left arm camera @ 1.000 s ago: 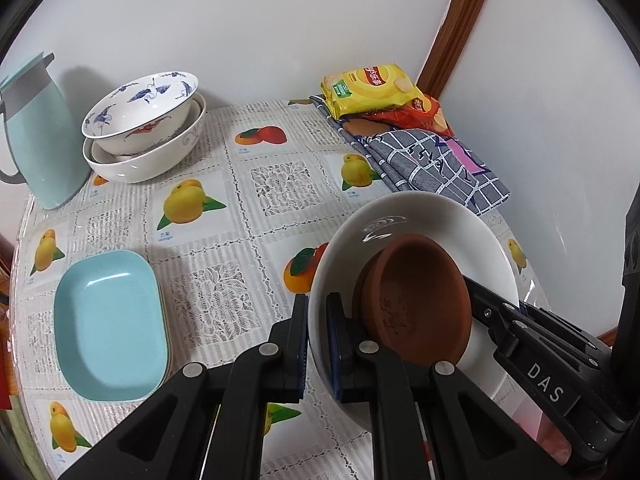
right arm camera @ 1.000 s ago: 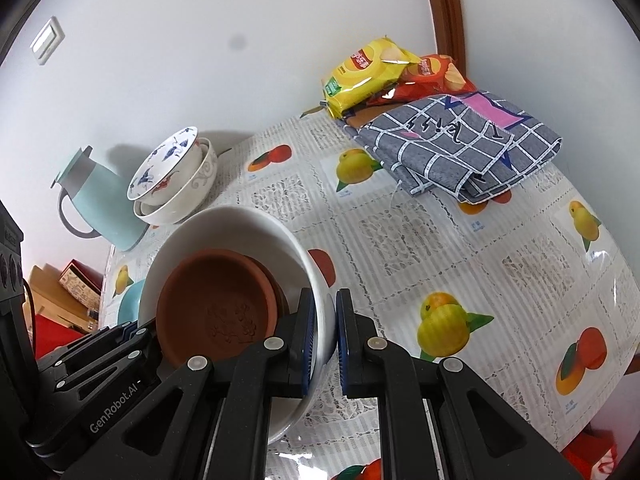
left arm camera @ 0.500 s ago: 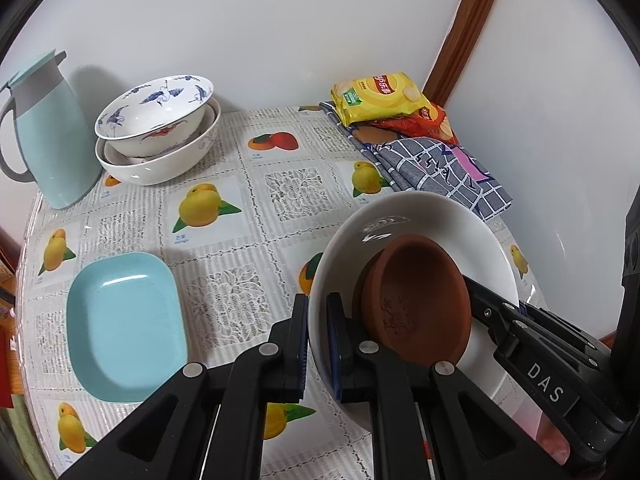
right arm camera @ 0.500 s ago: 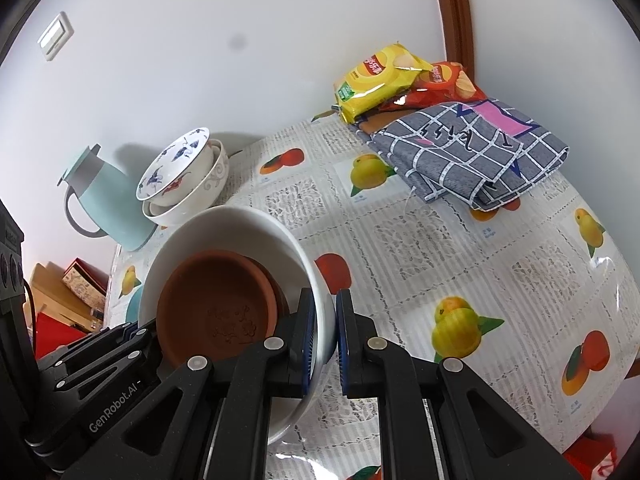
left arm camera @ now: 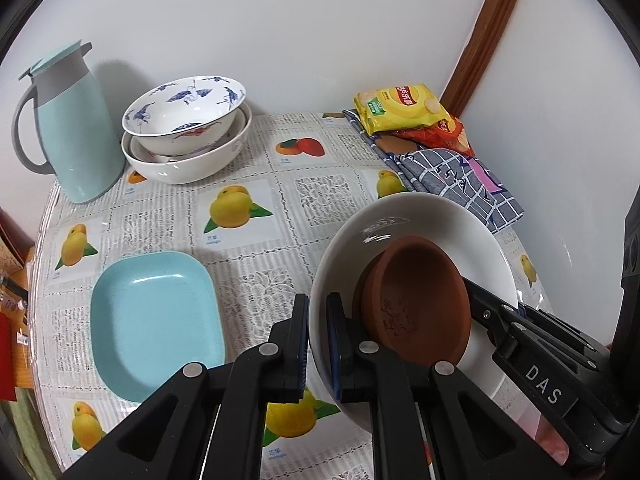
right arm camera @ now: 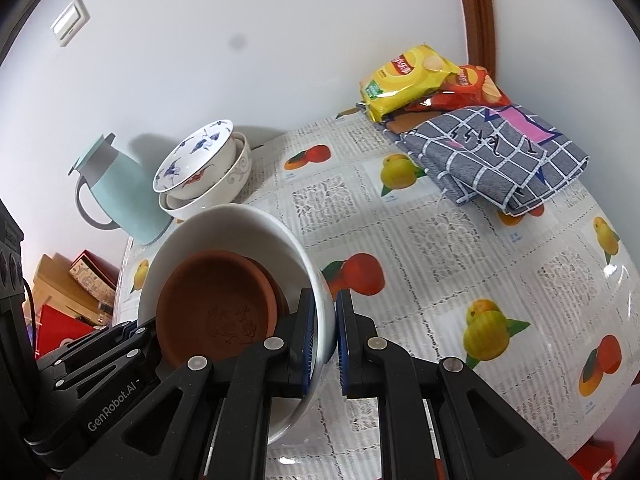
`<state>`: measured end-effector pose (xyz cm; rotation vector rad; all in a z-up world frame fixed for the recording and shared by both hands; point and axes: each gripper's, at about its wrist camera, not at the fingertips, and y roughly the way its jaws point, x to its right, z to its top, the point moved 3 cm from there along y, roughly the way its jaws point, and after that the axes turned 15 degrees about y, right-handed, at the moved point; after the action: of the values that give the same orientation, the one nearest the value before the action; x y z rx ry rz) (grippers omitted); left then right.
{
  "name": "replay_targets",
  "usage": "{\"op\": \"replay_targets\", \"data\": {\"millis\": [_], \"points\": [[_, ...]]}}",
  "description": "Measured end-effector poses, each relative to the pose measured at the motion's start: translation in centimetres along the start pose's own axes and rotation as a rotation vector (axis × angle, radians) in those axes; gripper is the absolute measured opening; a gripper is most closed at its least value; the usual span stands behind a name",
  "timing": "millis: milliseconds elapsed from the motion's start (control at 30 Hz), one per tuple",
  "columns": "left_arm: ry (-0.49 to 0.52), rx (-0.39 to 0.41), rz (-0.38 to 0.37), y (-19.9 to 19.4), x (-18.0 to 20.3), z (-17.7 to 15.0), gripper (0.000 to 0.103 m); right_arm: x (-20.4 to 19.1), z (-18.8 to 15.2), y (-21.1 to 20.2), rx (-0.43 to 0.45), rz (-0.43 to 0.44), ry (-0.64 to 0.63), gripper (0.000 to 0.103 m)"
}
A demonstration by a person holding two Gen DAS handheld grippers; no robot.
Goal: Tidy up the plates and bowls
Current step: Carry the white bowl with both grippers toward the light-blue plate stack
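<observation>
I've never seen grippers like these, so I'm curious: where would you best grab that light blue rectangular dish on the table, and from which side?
Take the light blue dish by its raised rim, probably on a long straight side, coming down from above with one finger inside and one outside. It lies flat and shallow on the tablecloth, so only the rim offers a thin edge to pinch.

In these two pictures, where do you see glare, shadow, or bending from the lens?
Left wrist view: a bright highlight on the white bowl; the jug throws a soft shadow on the wall; the brown door frame bends near the dark round border. Right wrist view: glare on the glossy tablecloth at the right edge; the table curves strongly. Both views look sharp.
</observation>
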<state>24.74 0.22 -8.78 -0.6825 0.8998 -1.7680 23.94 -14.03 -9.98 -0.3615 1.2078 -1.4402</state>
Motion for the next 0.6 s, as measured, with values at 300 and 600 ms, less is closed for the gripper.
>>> {"op": "replay_targets", "data": {"millis": [300, 600], "points": [[-0.013, 0.010, 0.005, -0.5, -0.6, 0.0, 0.009, -1.0, 0.0, 0.0, 0.004, 0.006, -0.016, 0.011], [-0.026, 0.009, 0.008, -0.6, -1.0, -0.1, 0.009, -1.6, -0.2, 0.2, 0.002, 0.010, -0.024, 0.011]]}}
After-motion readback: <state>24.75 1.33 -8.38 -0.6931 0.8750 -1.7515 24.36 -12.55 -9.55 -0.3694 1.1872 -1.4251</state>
